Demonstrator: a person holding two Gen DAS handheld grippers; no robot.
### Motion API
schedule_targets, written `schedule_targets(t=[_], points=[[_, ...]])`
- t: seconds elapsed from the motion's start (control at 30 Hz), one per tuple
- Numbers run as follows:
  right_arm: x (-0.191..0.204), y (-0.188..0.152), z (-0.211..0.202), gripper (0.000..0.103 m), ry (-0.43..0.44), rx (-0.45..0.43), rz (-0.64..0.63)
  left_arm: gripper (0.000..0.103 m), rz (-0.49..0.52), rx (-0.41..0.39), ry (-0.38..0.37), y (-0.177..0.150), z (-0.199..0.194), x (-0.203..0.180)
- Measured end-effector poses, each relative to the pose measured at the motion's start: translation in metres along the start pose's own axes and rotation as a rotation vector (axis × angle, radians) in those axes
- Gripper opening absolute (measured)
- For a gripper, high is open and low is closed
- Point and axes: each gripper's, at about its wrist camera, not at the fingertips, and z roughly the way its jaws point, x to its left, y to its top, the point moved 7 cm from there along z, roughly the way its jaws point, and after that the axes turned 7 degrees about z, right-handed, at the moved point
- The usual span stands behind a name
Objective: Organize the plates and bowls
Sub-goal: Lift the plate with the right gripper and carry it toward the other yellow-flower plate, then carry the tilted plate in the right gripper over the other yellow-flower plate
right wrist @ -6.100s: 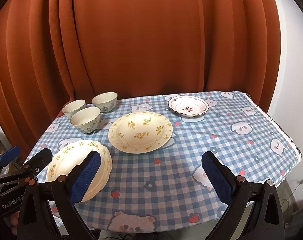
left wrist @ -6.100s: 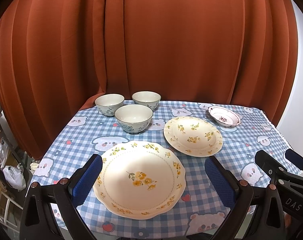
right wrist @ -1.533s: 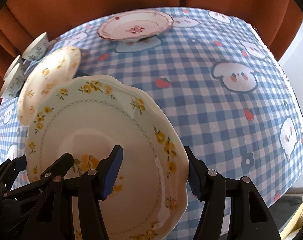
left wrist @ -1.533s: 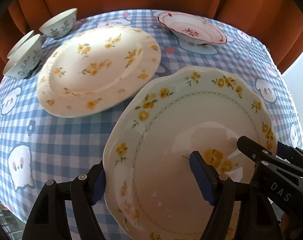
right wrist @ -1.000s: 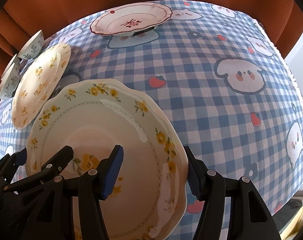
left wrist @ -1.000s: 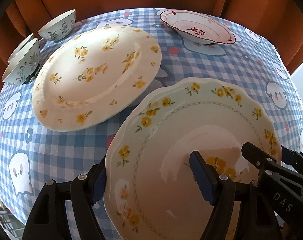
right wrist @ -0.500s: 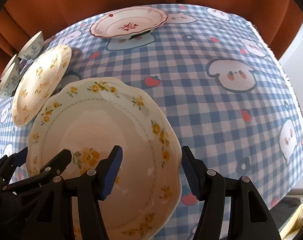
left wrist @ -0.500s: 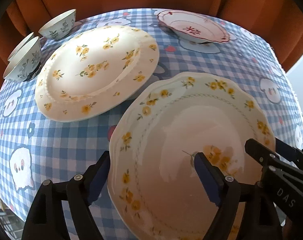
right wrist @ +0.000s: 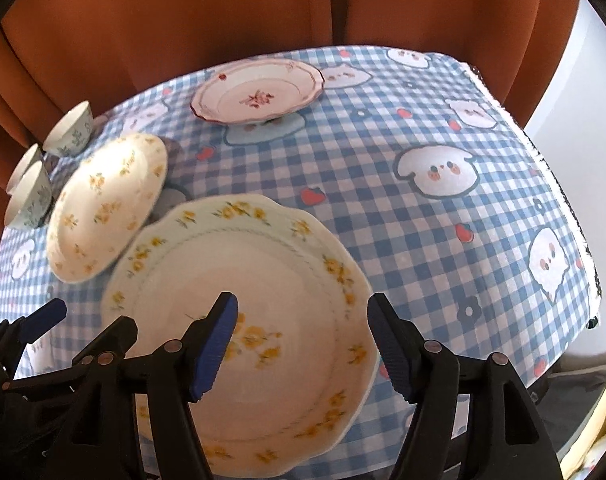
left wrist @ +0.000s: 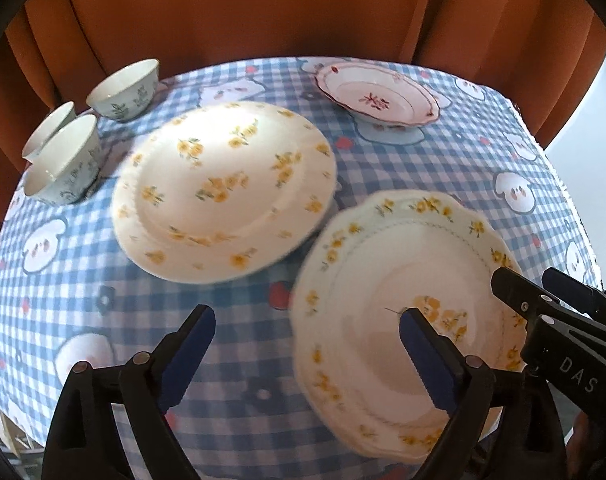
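At 9 to 10 o'clock on the table, against the orange curtain [left wrist: 263, 8], 3 small leaf-patterned bowls [left wrist: 65, 160] sit bunched together, 2 touching and the 3rd [left wrist: 123, 88] just beside them. They look like a group waiting to be nested.

Next, toward the centre, lies the round yellow-flowered plate [left wrist: 223, 188], flat on the blue gingham tablecloth [left wrist: 63, 280].

The left gripper [left wrist: 305, 344] hangs over the cloth at 6 o'clock. Its jaws have just been opening and now stand spread wide. Its left pad is over bare cloth, and its right pad [left wrist: 423, 356] is above the bowl of the scalloped yellow-flowered plate [left wrist: 383, 280], clear of the rim, so nothing is pinched.

That scalloped plate rests at 4 to 5 o'clock, its edge just beside the round plate and, in the right wrist view, seeming to overlap it slightly. My guess is it was set here as the base of a plate stack, since it is the largest.

The right gripper [right wrist: 303, 344] straddles the plate's right rim. Its jaws have also just been opening, and the blue pads [right wrist: 217, 344] stand off the china on both sides, so the plate sits free.

At 1 o'clock, well apart, the small pink-rimmed footed dish [left wrist: 377, 96] stands alone.

The round plate probably goes onto the scalloped one next.
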Motion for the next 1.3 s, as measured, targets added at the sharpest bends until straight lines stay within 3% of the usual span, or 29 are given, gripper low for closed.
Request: schedule_targets(t=[0.63, 0.97, 1.03, 1.3], points=[[0.096, 0.02, 0.003, 0.073, 0.058, -0.021, 0.017, 0.1, -0.024, -0.036, 0.032, 0.03, -0.005, 0.098], [0.139, 0.059, 0.049, 0.073, 0.071, -0.029, 0.006, 0.099, -0.116, -0.029, 0.098, 0.066, 0.039, 0.144], [0.146, 0.068, 0.061, 0.073, 0.094, -0.021, -0.008, 0.095, -0.125, -0.011, 0.129, 0.069, 0.05, 0.15], [0.161, 0.088, 0.105, 0.07, 0.109, 0.004, -0.02, 0.09, -0.119, 0.011, 0.115, 0.081, 0.085, 0.158]])
